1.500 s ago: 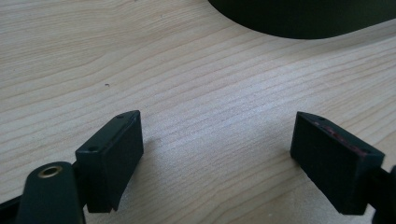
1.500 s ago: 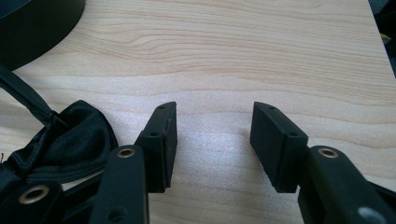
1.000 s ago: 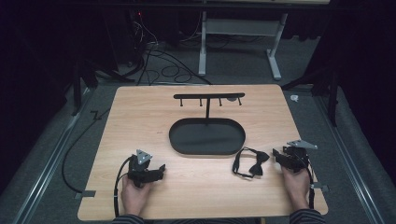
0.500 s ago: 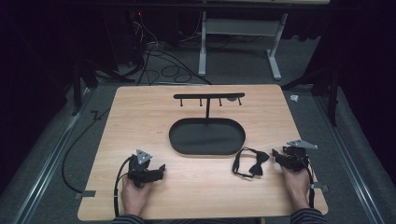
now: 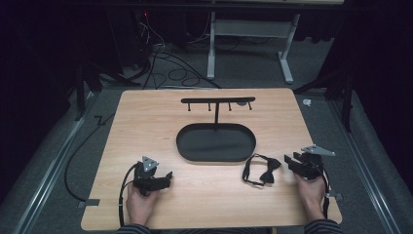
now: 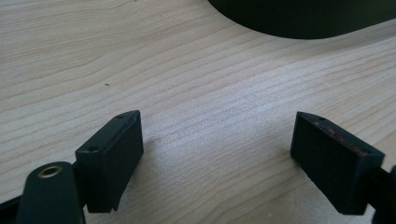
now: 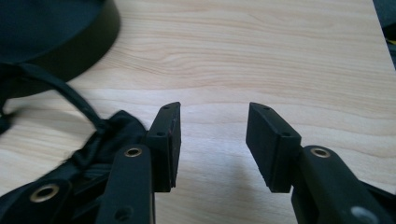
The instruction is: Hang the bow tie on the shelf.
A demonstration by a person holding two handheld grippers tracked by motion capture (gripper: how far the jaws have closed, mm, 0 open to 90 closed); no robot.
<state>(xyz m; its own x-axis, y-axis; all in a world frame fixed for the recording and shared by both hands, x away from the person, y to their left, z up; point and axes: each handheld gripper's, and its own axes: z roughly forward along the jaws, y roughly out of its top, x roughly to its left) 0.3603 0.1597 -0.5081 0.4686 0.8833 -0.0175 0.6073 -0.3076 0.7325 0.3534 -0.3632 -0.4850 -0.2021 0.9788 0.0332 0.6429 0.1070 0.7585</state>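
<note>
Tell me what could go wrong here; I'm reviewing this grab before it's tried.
The right gripper is open with bare wood between its jaws; the bow tie lies outside one jaw, so closing now would likely miss it. The strap loops loosely beside the tray and could snag on its rim when lifted.

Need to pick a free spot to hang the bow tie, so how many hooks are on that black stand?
4, hanging along the crossbar of the stand behind the oval tray: left end, left of post, right of post, right end. None seems hidden.

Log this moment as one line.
left gripper: open, idle on table | right gripper: open, beside bow tie, not gripping | oval tray stand: hooks bare
</note>
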